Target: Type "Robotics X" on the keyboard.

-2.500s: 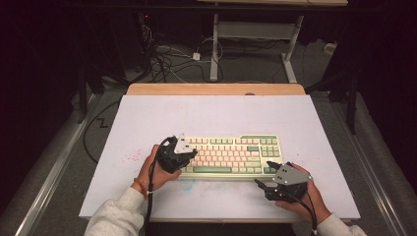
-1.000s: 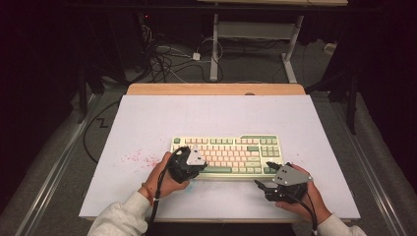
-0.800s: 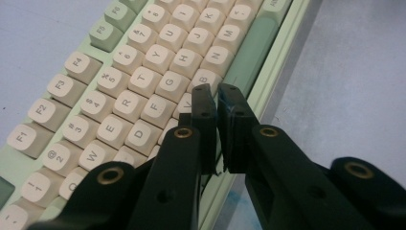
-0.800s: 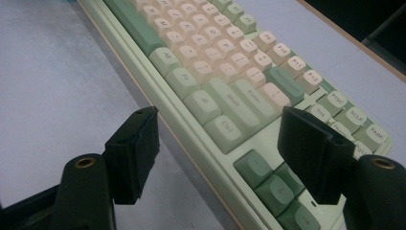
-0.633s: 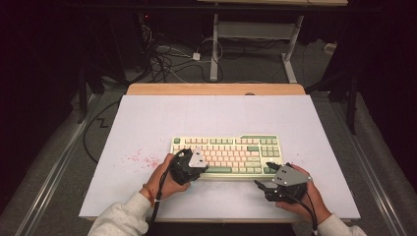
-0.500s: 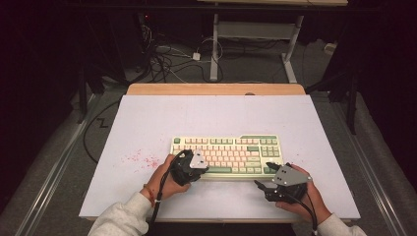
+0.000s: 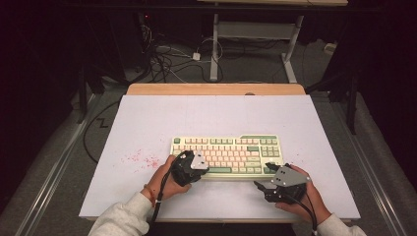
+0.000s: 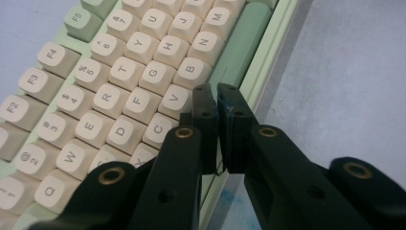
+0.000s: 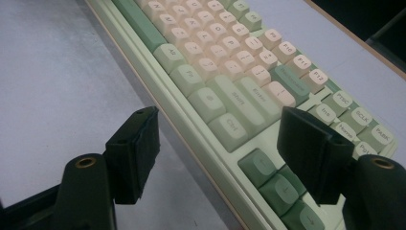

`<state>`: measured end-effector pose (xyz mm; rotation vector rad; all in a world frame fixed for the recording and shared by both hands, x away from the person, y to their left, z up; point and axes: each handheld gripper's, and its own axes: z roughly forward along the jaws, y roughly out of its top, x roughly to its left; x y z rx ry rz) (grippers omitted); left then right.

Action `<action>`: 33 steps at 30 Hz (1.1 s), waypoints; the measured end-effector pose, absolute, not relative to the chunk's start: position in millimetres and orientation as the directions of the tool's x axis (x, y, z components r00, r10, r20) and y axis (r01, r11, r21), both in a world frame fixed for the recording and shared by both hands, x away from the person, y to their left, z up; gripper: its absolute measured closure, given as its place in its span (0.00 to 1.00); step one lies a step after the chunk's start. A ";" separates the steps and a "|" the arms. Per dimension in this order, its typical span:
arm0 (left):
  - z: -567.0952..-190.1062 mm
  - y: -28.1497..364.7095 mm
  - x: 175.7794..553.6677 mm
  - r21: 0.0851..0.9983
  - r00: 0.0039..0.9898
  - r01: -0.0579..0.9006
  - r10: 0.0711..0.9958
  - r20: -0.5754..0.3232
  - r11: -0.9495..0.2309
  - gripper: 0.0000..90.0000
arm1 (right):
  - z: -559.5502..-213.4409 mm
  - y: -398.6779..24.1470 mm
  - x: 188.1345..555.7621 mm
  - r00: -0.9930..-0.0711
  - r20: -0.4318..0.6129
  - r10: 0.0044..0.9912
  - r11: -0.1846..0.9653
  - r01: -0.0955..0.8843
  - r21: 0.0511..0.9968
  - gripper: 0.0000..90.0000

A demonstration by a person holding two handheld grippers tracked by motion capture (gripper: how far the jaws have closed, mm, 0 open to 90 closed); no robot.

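Note:
A cream and green keyboard (image 7: 226, 153) lies on the white table top, slightly toward the near side. My left gripper (image 7: 199, 169) is shut with nothing in it. Its tips hover over the keyboard's front edge. In the left gripper view the keyboard (image 8: 119, 86) fills the left side, and the left gripper (image 8: 217, 93) has its jaws pressed together between the V key and the green space bar (image 8: 234, 52). My right gripper (image 7: 264, 177) stands open at the keyboard's near right corner. In the right gripper view the keyboard (image 9: 215, 57) runs diagonally, and the right gripper (image 9: 218, 127) has its jaws spread wide above the Ctrl and arrow keys.
The white board (image 7: 147, 123) has pink stains (image 7: 140, 158) left of the keyboard. A wooden strip (image 7: 216, 89) borders its far edge. Cables (image 7: 167, 59) and a desk frame (image 7: 255, 34) sit on the floor beyond.
My left gripper has moved from the keyboard's left end to the right and nearer, along its front edge. The right gripper has hardly moved.

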<state>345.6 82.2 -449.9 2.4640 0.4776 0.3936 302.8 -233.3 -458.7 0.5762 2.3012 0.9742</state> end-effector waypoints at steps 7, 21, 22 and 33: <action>-439.8 90.3 346.7 0.633 0.878 0.248 0.447 0.173 -0.733 0.93 | -457.8 -234.5 303.6 -0.741 -0.334 0.583 0.637 0.161 0.754 0.35; -432.8 106.5 350.4 0.672 0.844 0.261 0.502 0.190 -0.693 0.87 | -456.9 -235.3 303.4 -0.735 -0.333 0.590 0.633 0.165 0.757 0.35; -432.7 107.2 350.6 0.671 0.843 0.259 0.502 0.194 -0.695 0.85 | -456.9 -235.4 303.5 -0.734 -0.334 0.591 0.632 0.165 0.757 0.35; -431.5 117.2 347.8 0.709 0.805 0.244 0.546 0.233 -0.662 0.62 | -455.4 -237.4 304.0 -0.729 -0.334 0.597 0.627 0.164 0.761 0.35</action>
